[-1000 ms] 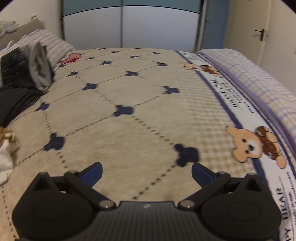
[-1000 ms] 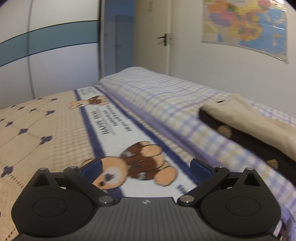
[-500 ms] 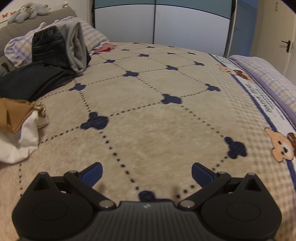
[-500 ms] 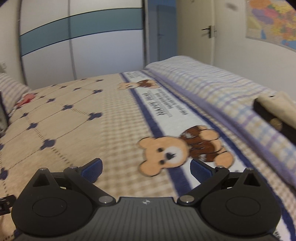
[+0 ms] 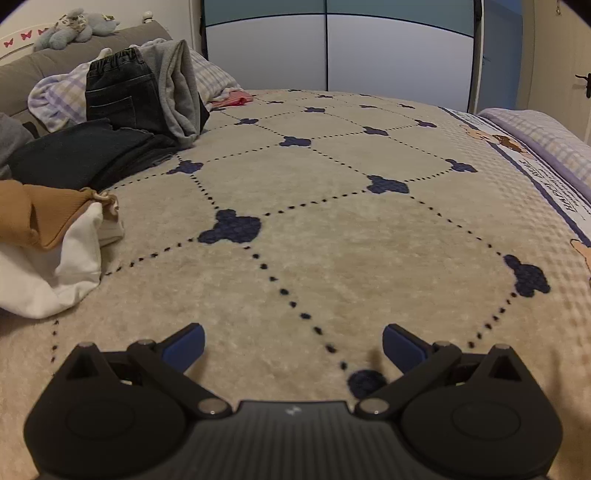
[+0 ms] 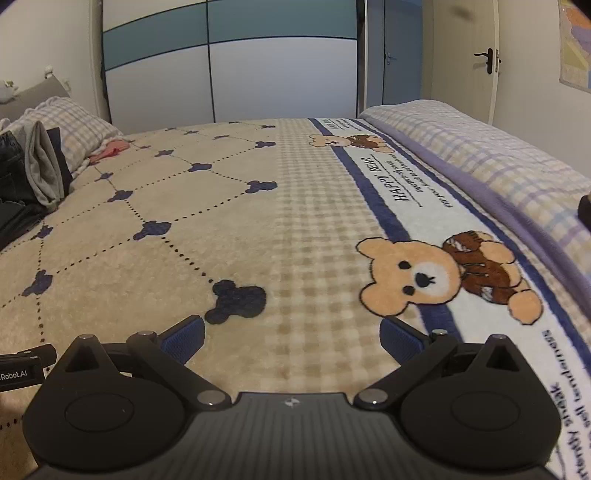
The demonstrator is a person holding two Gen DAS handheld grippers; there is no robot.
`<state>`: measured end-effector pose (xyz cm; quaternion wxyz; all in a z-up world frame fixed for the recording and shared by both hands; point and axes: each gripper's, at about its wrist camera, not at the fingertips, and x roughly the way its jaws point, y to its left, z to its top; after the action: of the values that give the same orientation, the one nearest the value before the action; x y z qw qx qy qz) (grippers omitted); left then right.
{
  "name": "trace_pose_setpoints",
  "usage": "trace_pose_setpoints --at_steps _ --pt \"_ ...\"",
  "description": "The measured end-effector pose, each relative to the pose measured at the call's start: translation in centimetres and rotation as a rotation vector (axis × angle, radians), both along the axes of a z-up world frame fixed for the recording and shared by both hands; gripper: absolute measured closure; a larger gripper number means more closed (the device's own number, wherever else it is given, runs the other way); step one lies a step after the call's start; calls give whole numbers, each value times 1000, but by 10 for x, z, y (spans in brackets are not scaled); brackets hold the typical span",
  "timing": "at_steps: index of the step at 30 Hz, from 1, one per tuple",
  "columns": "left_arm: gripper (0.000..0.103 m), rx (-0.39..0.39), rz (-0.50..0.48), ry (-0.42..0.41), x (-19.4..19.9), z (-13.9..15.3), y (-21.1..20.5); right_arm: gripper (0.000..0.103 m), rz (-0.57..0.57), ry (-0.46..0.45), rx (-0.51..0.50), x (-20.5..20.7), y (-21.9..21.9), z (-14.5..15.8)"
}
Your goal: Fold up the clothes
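A loose pile of clothes lies at the left of the bed: a brown garment point(image 5: 33, 218) on a white one point(image 5: 40, 284), dark folded clothes point(image 5: 81, 155), black jeans point(image 5: 118, 96) and a grey garment point(image 5: 177, 88). My left gripper point(image 5: 293, 345) hovers open low over the beige blanket point(image 5: 332, 236), well right of the pile, with nothing between its blue pads. Over the blanket's checked band point(image 6: 314, 221) my right gripper point(image 6: 291, 341) stands open and empty. The grey garment point(image 6: 44, 170) shows far left in the right wrist view.
A checked pillow point(image 6: 77, 136) and a grey headboard point(image 5: 74, 48) with a plush toy point(image 5: 74, 27) are at the left. A folded checked quilt point(image 6: 480, 155) runs along the bed's right side. Wardrobe doors point(image 6: 277, 74) and a room door point(image 6: 491, 62) stand beyond.
Both views have swung left across the bed. The clothes pile has come into the left wrist view, and the dark garment on the quilt has almost left the right wrist view. Both grippers stayed open.
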<state>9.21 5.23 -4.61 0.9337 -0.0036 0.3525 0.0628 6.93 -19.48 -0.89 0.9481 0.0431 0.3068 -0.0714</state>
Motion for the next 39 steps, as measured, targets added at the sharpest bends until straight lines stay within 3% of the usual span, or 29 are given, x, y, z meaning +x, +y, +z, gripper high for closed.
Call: trace_pose_setpoints --at_steps 7,17,20,39 --pt "0 -4 -24 -10 7 -17 0 0 11 -23 15 2 5 -14" --pt "0 -6 -50 -61 6 -28 -2 0 8 49 21 11 4 -55" --pt "0 -15 -49 -62 6 -29 -1 0 24 33 -5 10 3 -70" --pt "0 2 -43 -81 5 -33 -4 0 27 11 -36 8 7 -73"
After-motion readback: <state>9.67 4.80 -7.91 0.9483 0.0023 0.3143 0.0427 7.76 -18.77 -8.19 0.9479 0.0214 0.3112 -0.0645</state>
